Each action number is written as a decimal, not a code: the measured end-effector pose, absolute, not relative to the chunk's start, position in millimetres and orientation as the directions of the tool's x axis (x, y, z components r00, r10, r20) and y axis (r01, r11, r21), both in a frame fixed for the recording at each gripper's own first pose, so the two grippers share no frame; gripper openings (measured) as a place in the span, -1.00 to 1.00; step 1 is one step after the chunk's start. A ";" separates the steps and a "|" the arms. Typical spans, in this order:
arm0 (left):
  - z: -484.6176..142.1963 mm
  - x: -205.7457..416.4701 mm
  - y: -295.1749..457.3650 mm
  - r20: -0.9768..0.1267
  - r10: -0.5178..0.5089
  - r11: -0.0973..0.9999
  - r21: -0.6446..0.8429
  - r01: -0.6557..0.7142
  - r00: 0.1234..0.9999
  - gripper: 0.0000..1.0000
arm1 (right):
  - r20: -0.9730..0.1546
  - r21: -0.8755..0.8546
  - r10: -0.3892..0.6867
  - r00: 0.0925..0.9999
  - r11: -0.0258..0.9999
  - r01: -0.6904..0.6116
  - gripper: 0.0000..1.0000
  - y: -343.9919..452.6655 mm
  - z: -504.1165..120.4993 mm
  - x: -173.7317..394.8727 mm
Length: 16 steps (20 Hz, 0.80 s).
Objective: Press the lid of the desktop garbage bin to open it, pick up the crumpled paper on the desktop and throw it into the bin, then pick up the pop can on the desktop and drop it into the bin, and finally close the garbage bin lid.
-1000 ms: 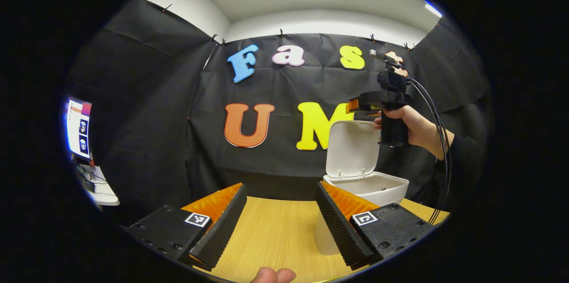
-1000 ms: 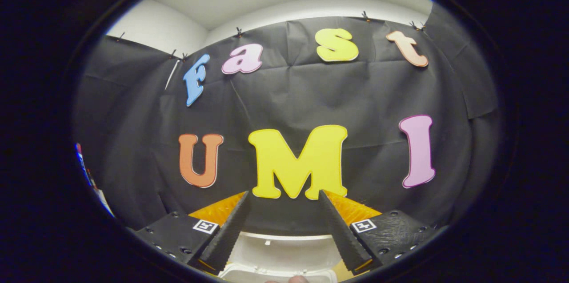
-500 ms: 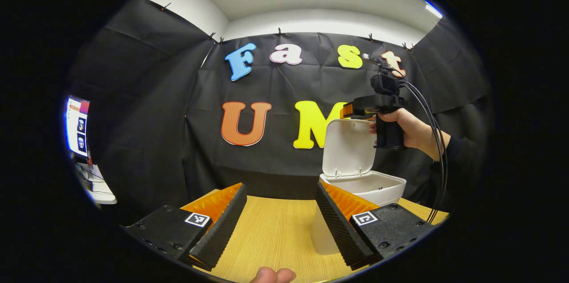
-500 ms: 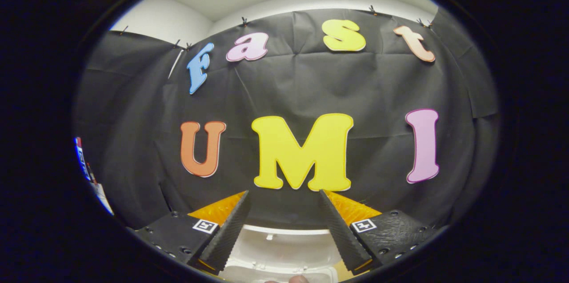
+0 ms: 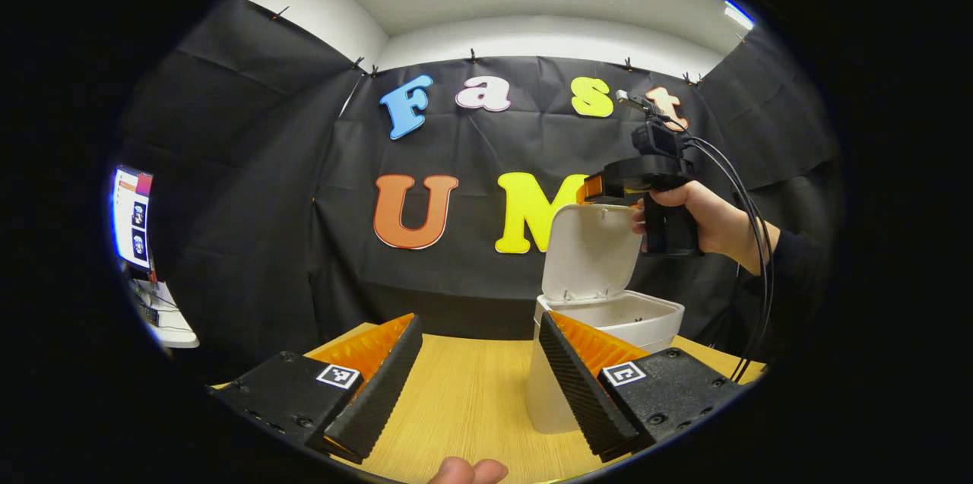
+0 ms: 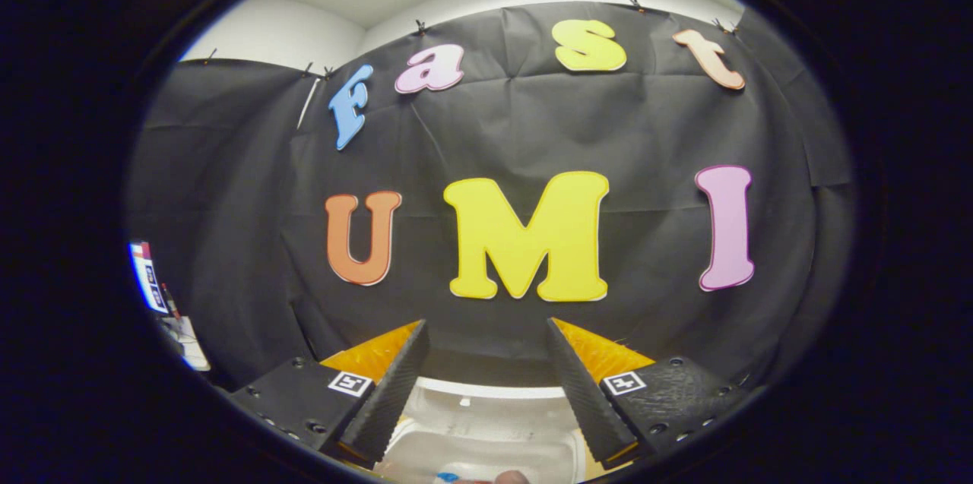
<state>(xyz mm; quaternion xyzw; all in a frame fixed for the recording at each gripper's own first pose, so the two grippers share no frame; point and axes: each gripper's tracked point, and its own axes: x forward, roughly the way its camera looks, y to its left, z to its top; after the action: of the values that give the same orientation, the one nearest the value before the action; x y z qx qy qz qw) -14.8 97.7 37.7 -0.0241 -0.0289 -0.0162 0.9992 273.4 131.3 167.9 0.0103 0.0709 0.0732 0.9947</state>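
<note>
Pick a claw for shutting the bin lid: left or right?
Right. The right claw hangs open just above the raised lid, so a short push down should close it. The left claw sits low over the table, beside the bin.

Black sleeve (image 5: 790,264), black cables (image 5: 749,195)
</note>
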 end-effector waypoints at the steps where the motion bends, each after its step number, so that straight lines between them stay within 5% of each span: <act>1: 36.7 -21.5 90.5 0.058 -0.038 0.998 -0.049 0.040 0.998 0.99 | -0.156 0.034 0.153 0.976 0.988 -0.150 0.89 130.6 162.6 262.8; 16: 16.9 -41.6 56.4 0.031 -0.085 0.993 -0.073 0.087 0.996 0.99 | -0.280 0.070 0.183 0.942 0.983 -0.170 0.87 123.3 27.8 151.0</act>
<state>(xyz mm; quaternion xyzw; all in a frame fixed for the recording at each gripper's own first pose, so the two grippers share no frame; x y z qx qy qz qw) -41.6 56.4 16.9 -0.0373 -0.0141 -0.0431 0.9983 151.0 123.3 27.8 0.0225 0.1441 0.0895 0.9853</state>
